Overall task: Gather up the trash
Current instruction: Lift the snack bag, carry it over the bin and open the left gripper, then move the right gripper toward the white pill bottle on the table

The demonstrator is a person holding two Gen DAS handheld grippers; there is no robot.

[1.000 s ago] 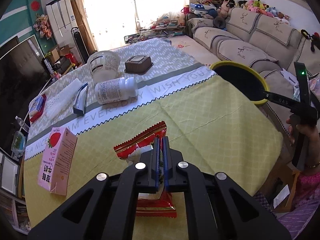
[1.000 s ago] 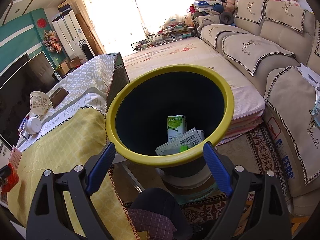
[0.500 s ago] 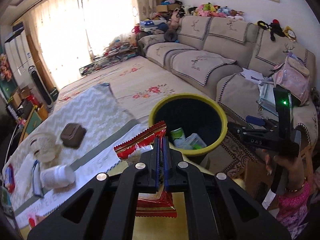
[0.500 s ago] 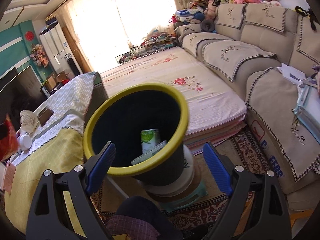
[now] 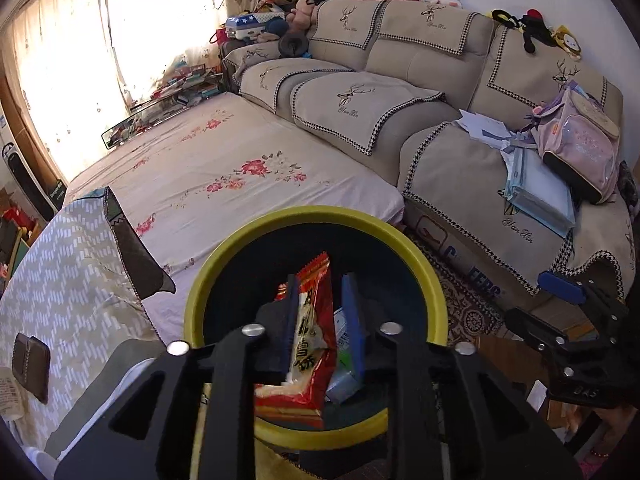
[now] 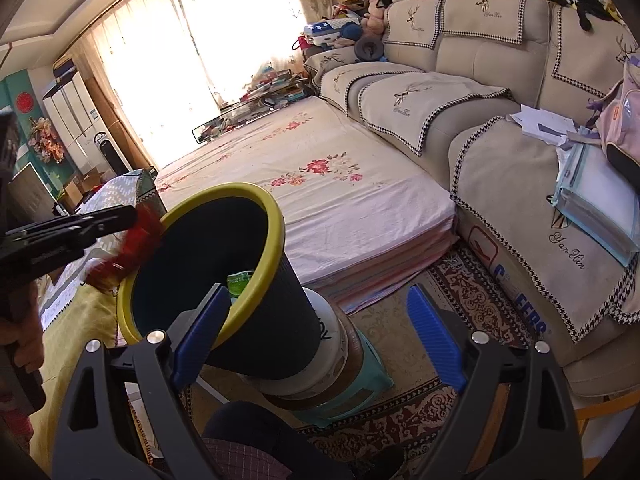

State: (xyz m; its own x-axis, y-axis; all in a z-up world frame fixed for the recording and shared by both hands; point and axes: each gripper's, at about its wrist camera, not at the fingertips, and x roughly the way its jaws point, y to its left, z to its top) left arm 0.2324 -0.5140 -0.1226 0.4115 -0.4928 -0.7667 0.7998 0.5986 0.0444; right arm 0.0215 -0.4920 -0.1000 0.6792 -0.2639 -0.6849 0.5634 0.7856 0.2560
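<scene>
Left gripper (image 5: 326, 316) poised over the mouth of the yellow-rimmed waste bin (image 5: 224, 264), pointing steeply down into it. Its jaws have just been opening; the blue pads now stand apart with the red snack wrapper (image 5: 314, 340) between them. Wrapper leans against the left pad and shows a clear gap to the right pad, so it is released, not gripped. Its lower end hangs inside the rim, above the trash already in the bin: a pale carton or packet, partly hidden.

Right gripper (image 6: 320, 332) spread wide, nothing between its jaws. It hovers at the near right side of the bin; its left pad overlaps the rim in view, contact not certain. In this view the wrapper is a red blur at the bin's far left rim, under the left gripper's tip.

Bin stands on a stacked white tub (image 6: 332, 340) and teal stool (image 6: 360, 388), just off the corner of the yellow-clothed table (image 6: 76, 320). A brown wallet (image 5: 30, 364) lies near the table's far edge.
</scene>
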